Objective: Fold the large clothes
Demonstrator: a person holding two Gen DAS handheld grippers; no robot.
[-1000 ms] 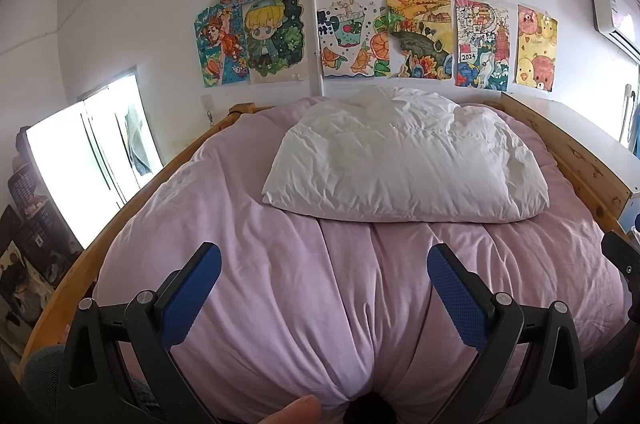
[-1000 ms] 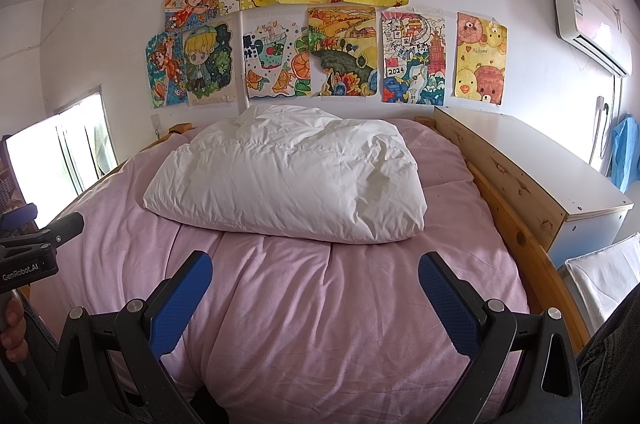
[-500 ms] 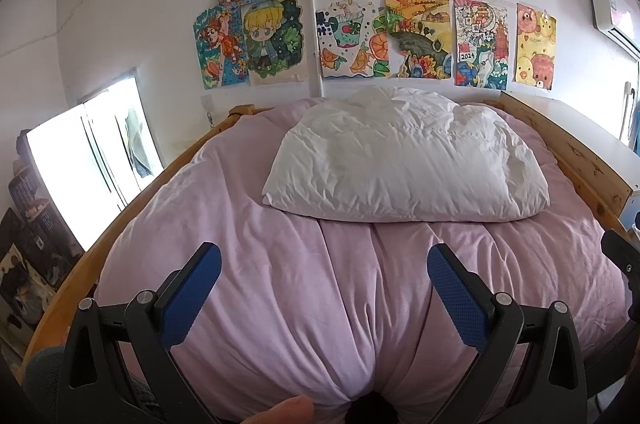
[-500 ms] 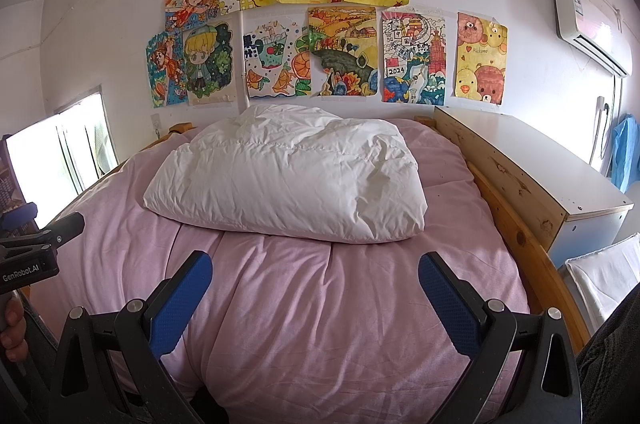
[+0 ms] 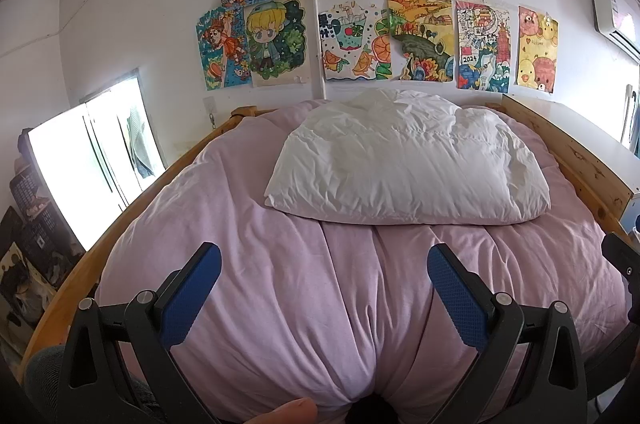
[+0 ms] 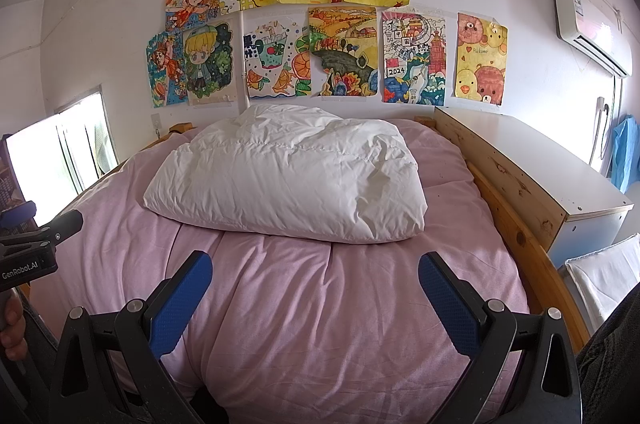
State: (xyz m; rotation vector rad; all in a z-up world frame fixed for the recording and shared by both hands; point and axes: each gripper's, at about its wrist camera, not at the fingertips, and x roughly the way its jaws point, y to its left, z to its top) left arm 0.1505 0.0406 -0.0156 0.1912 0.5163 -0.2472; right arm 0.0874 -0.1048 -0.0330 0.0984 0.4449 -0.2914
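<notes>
Our left gripper [image 5: 324,280] and right gripper [image 6: 316,280] both gape wide and hold nothing, poised over the near end of the pink cover [image 6: 340,324]. The white quilt [image 6: 288,180] lies bundled at the far end; whether it's folded already or awaiting folding, we cannot judge.

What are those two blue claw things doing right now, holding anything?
Left gripper: open, holding nothing, above the pink duvet.
Right gripper: open, holding nothing, above the same duvet.
</notes>
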